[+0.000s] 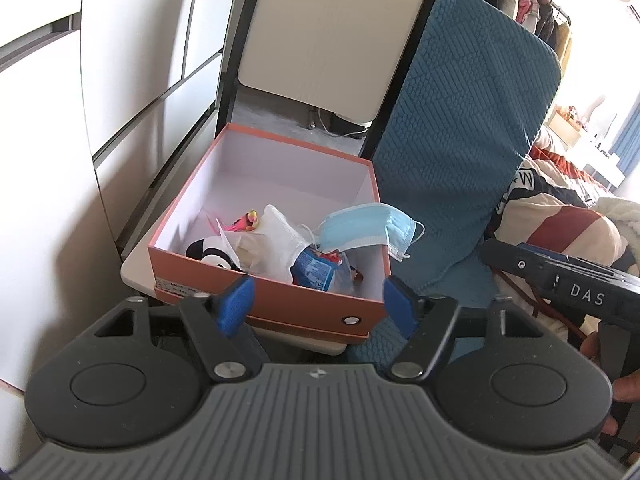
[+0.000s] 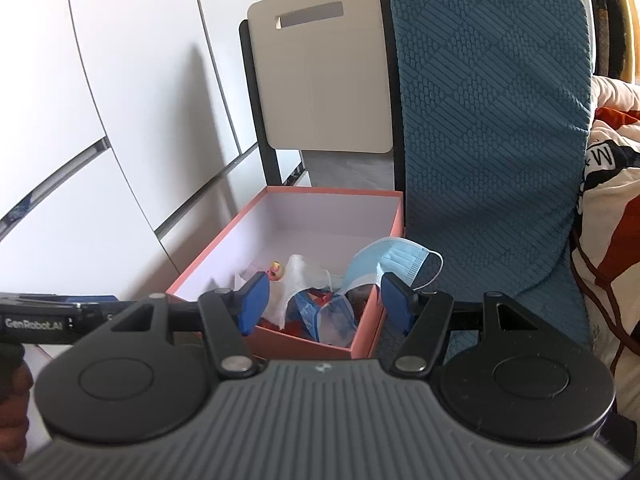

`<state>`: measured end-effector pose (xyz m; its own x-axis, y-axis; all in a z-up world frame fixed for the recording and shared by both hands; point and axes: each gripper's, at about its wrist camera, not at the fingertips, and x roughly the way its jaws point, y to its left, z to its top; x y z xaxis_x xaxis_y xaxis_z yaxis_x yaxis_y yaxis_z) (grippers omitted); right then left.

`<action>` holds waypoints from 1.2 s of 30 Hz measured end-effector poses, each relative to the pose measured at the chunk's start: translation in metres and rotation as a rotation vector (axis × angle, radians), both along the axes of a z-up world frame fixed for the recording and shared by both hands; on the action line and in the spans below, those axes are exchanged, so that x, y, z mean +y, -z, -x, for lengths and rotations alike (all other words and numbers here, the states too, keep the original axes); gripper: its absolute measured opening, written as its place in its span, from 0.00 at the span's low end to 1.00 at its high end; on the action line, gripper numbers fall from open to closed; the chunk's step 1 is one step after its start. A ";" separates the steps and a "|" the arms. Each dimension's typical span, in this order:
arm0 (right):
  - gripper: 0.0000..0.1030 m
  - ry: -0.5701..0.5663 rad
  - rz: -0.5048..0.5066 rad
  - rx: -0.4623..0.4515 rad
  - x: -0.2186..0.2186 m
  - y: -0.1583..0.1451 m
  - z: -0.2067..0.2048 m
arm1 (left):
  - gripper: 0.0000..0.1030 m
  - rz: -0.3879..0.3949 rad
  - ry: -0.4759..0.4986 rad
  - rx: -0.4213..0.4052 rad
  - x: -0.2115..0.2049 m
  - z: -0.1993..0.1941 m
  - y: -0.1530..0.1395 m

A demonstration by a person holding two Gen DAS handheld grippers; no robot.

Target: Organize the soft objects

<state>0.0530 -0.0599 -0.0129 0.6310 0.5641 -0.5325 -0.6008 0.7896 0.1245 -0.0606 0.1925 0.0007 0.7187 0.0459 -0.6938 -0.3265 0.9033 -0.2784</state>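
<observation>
An orange box (image 1: pixel 280 300) (image 2: pixel 384 320) with a white inside stands on a beige chair seat (image 1: pixel 132 268). In it lie a panda plush (image 1: pixel 212 254), a pink toy (image 1: pixel 246 220) (image 2: pixel 276 270), a white mask (image 1: pixel 280 236) (image 2: pixel 304 276) and a blue packet (image 1: pixel 316 270) (image 2: pixel 320 312). A blue face mask (image 1: pixel 360 230) (image 2: pixel 384 262) hangs over the box's right rim. My left gripper (image 1: pixel 318 304) is open and empty in front of the box. My right gripper (image 2: pixel 324 304) is open and empty just before the box's near right corner.
A teal-covered chair (image 1: pixel 460 128) (image 2: pixel 492 140) stands right of the box. The beige chair's back (image 1: pixel 328 36) (image 2: pixel 320 80) rises behind it. White cabinet doors (image 1: pixel 120 80) (image 2: pixel 100 100) are on the left. Striped bedding (image 1: pixel 560 216) (image 2: pixel 612 220) and a clothes rack (image 1: pixel 532 4) are on the right.
</observation>
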 end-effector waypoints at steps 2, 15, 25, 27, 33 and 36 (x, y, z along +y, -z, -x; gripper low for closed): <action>0.62 0.005 0.002 0.001 -0.003 0.000 0.000 | 0.89 -0.010 -0.002 -0.001 -0.003 0.001 -0.001; 0.87 0.044 0.019 -0.009 -0.014 0.007 -0.002 | 0.99 -0.074 -0.059 -0.019 -0.008 -0.001 -0.005; 0.87 0.049 0.005 0.001 -0.018 0.008 -0.002 | 1.00 -0.048 -0.040 -0.014 -0.010 -0.003 -0.004; 0.87 0.047 0.010 0.003 -0.018 0.009 -0.002 | 1.00 -0.040 -0.044 0.005 -0.008 -0.005 -0.001; 0.87 0.048 0.022 0.006 -0.016 0.010 -0.002 | 1.00 -0.038 -0.050 0.022 -0.008 -0.006 0.003; 0.87 0.046 0.026 0.004 -0.016 0.011 -0.002 | 1.00 -0.042 -0.049 0.021 -0.009 -0.006 0.003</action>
